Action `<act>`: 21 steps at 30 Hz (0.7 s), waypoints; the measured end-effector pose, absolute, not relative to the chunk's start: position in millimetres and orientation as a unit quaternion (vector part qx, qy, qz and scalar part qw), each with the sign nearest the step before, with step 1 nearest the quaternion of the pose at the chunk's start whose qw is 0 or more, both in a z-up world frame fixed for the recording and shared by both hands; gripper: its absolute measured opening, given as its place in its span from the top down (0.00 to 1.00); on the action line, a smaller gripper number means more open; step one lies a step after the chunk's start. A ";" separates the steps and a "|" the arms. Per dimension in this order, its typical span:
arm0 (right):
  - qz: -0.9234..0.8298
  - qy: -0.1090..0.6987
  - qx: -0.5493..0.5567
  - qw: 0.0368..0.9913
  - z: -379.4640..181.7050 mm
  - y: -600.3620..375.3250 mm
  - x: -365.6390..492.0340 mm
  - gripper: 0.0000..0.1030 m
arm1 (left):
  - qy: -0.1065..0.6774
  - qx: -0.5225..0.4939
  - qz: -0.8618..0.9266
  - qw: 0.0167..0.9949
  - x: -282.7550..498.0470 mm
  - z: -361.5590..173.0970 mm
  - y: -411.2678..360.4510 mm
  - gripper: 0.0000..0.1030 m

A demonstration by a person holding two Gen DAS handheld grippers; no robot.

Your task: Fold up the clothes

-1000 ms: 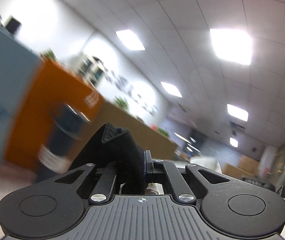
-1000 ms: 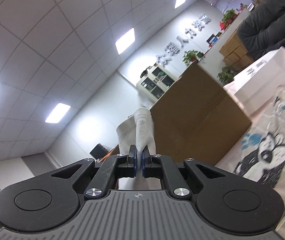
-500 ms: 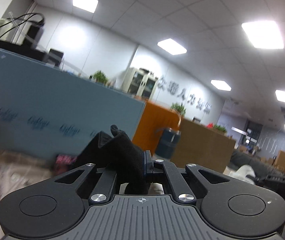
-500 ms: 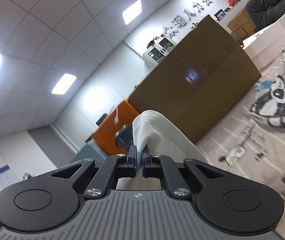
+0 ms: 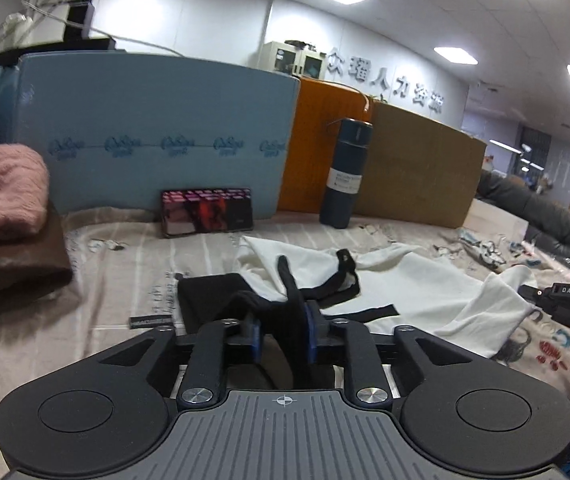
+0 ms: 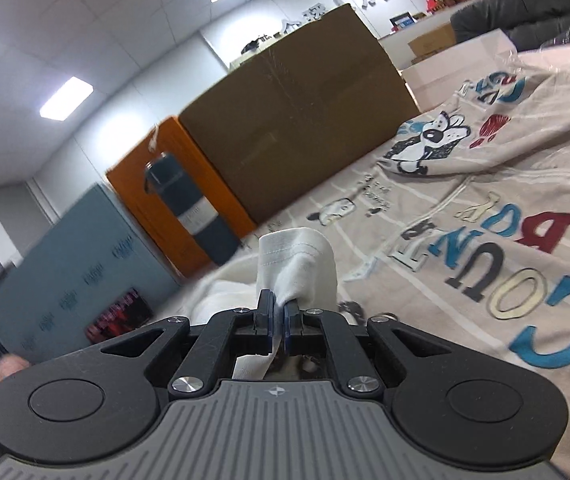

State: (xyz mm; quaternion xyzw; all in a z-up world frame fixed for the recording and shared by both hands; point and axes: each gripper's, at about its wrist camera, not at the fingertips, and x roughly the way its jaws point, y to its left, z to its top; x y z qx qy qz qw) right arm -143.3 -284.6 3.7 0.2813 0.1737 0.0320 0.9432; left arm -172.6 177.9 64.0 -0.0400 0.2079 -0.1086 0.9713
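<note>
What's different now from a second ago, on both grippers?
Both grippers have tipped down from the ceiling toward the cartoon-print sheet. The left gripper was shut on the shirt's black trim; its jaws are opening, the trim still between them. The right gripper stays shut on the white cotton shirt.

Shirt (image 5: 417, 280) mid-frame on printed sheet (image 5: 125, 272); bottle (image 5: 347, 172) behind it, phone (image 5: 207, 218) to bottle's left, folded towels (image 5: 1, 192) far left.
</note>
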 end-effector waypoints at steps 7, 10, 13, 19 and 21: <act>-0.029 0.139 0.208 0.968 11.8 -279.8 -151.8 0.20 | 0.131 0.102 0.077 0.983 -261.8 119.2 204.7 0.62; -0.026 0.125 0.208 0.970 15.8 -281.4 -149.3 0.18 | 0.091 0.178 0.194 0.960 -305.1 152.4 217.2 0.50; -0.018 0.123 0.218 0.968 18.3 -283.8 -142.7 0.18 | 0.061 0.236 0.295 0.924 -340.4 183.8 228.4 0.37; 0.008 0.124 0.208 0.970 26.8 -279.1 -131.8 0.18 | 0.068 0.227 0.288 0.928 -339.1 199.1 239.4 0.26; 0.044 0.134 0.200 0.970 30.5 -272.0 -127.1 0.18 | 0.088 0.200 0.242 0.945 -321.2 187.2 240.4 0.25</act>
